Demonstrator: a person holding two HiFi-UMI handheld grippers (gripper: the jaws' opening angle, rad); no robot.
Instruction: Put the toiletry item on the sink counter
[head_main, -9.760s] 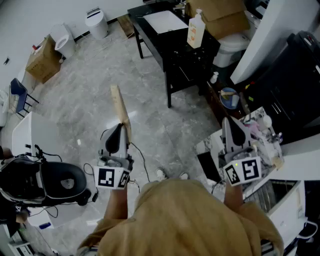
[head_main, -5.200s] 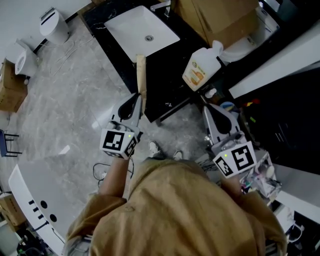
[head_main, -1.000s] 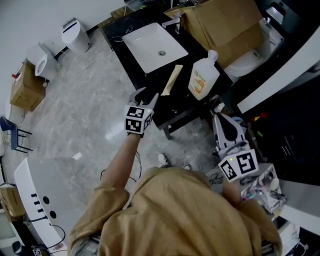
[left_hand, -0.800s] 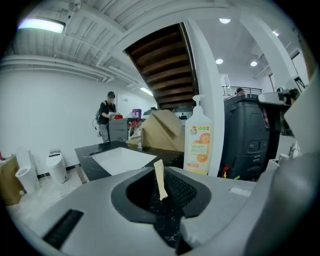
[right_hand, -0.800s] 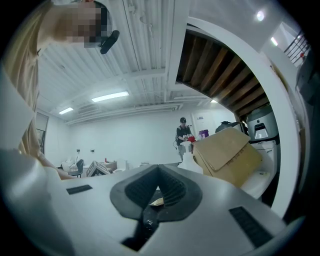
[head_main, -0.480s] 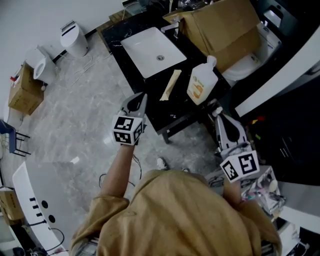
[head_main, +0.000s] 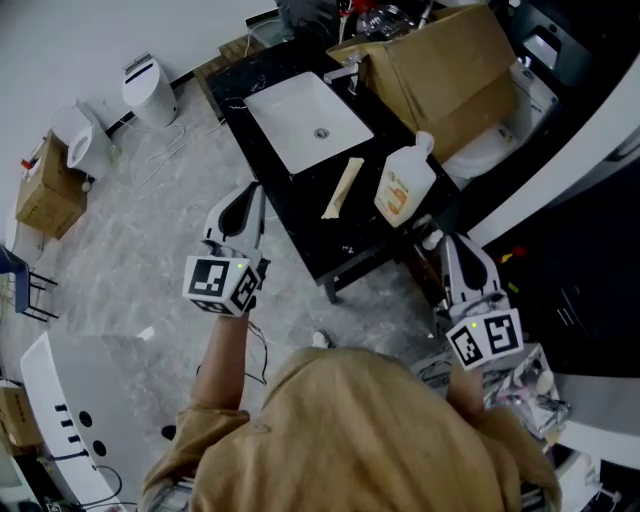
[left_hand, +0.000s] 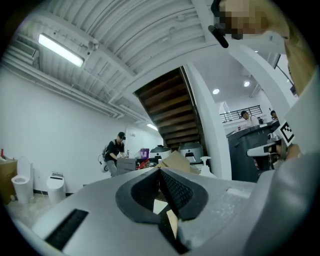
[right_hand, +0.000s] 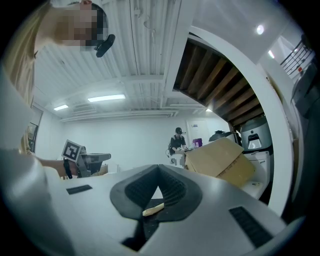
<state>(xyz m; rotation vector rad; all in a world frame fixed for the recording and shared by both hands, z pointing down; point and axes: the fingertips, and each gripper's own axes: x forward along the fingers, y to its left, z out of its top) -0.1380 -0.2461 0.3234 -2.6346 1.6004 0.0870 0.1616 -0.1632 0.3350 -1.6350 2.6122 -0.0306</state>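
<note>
The toiletry item (head_main: 342, 187), a long flat tan piece, lies on the black sink counter (head_main: 300, 220) between the white basin (head_main: 308, 120) and a white soap bottle (head_main: 403, 183). My left gripper (head_main: 252, 190) hangs over the floor left of the counter, shut and empty, apart from the item. In the left gripper view the item (left_hand: 172, 223) shows below the closed pads. My right gripper (head_main: 447, 240) is held at the counter's right end, below the bottle, shut with nothing in it. The item (right_hand: 152, 210) is also visible in the right gripper view.
A large cardboard box (head_main: 450, 60) stands at the counter's far end beside the faucet (head_main: 345, 70). A toilet (head_main: 500, 130) is to the right. Small white bins (head_main: 150, 78) and a cardboard box (head_main: 45, 190) stand on the grey floor at left. A person (left_hand: 116, 150) stands far off.
The left gripper has drawn back from the counter to the left and its jaws have shut empty. The tan item stays lying on the counter. The right gripper has barely moved.
</note>
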